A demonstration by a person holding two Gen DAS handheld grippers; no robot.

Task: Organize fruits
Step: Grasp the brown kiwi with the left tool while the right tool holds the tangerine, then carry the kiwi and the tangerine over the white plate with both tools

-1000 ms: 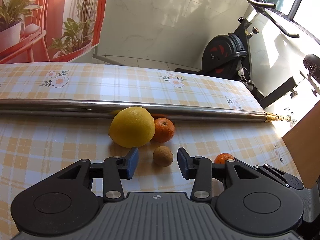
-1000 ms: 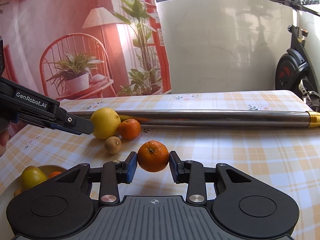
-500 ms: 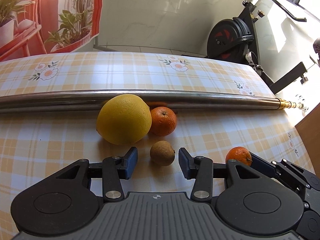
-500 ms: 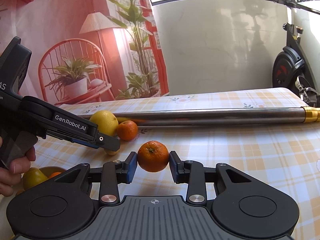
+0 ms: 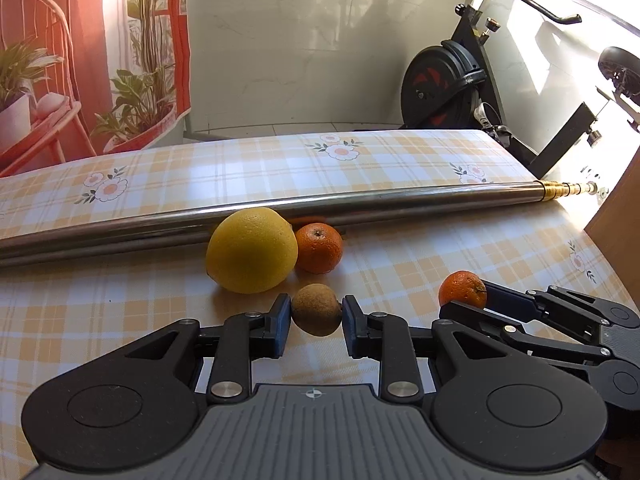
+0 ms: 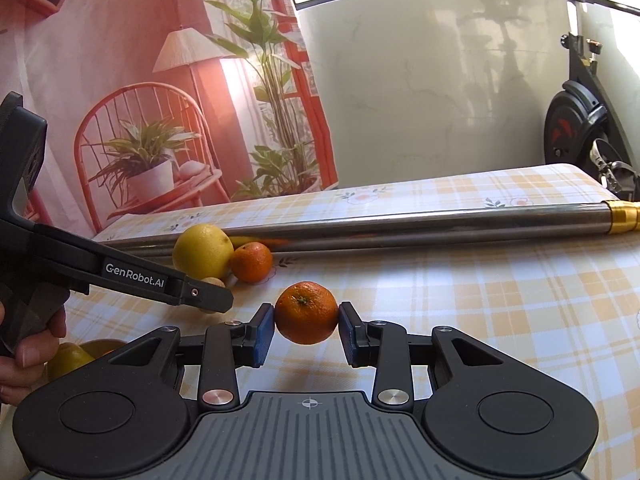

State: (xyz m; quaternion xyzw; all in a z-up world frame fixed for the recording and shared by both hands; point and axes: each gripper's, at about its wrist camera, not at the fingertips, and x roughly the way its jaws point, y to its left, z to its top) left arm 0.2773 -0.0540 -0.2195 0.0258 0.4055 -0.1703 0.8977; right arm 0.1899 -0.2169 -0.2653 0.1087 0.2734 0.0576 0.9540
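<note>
A small brown fruit lies on the checked tablecloth between the fingers of my left gripper. The jaws are closing, and both blue pads touch its sides. Just beyond it sit a big yellow citrus and an orange, against a metal pole. My right gripper is shut on a tangerine, held just above the cloth. In the right wrist view the left gripper reaches in from the left and hides most of the brown fruit.
A bowl holding a yellow fruit sits at the lower left, by a person's hand. An exercise bike stands past the table's far right end. A wooden edge borders the right side.
My left gripper slid forward around the brown fruit and its jaws closed until the pads met it. The right gripper kept still with the tangerine.
</note>
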